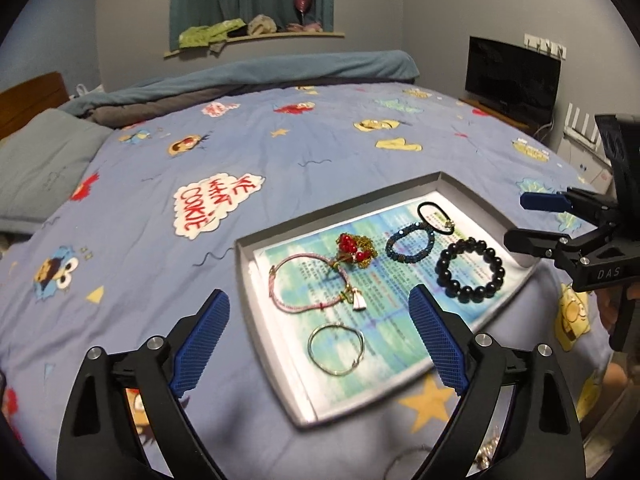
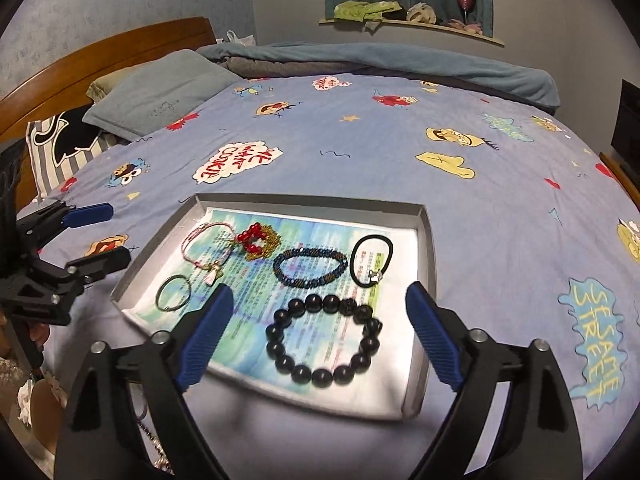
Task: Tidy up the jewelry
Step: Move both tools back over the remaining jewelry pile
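Left gripper and right gripper: fingers spread wide, nothing between them. The tray rests on the bed. Black bead bracelet lies near the tray's front edge; silver ring bracelet near its left edge.

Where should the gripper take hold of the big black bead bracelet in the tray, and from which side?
Grip the near arc of the black bead bracelet, one finger inside the ring and one outside, coming from above. It lies flat on the tray's paper, so a side approach finds no edge. The open right gripper already hangs over it.
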